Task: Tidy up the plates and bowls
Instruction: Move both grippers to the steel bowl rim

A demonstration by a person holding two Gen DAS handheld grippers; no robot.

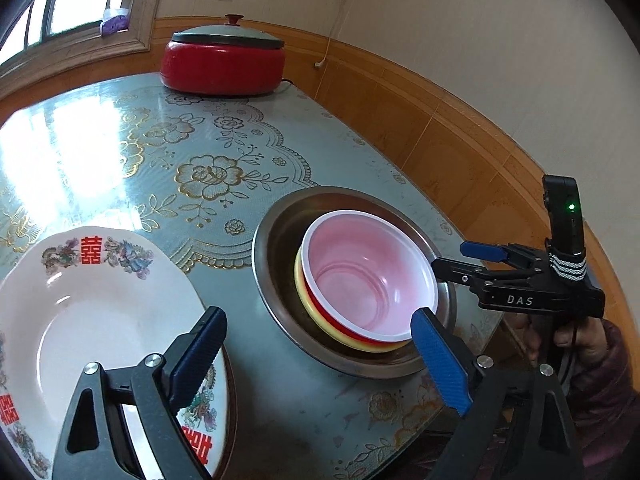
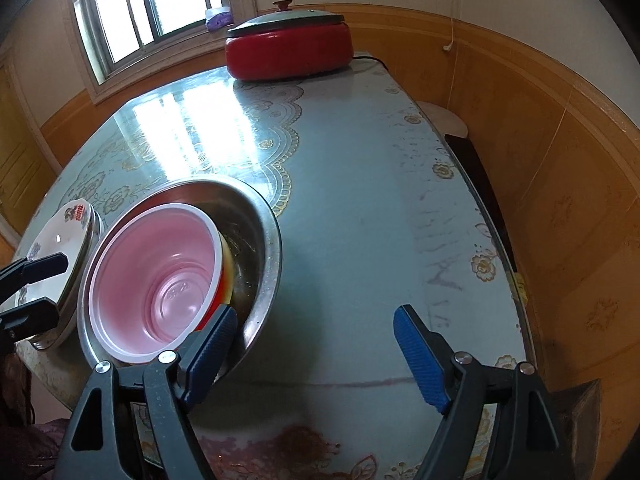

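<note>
A white plate (image 1: 92, 320) with red characters lies at the table's near left, on top of another dish. To its right stands a steel basin (image 1: 276, 224) holding a red bowl with a pink inside (image 1: 368, 272), nested in a yellow bowl (image 1: 316, 320). My left gripper (image 1: 316, 360) is open, one finger over the plate and the other by the basin's near rim, with nothing between them. My right gripper (image 2: 316, 356) is open too, its left finger at the basin (image 2: 268, 240) rim beside the pink-lined bowl (image 2: 160, 272). It also shows at the basin's right side (image 1: 466, 260).
A red electric pot (image 1: 222, 60) with a grey lid stands at the table's far end. A wood-panelled wall runs along the right edge, with a stool (image 2: 444, 120) beside the table. The floral tablecloth (image 2: 360, 200) is bare to the right of the basin.
</note>
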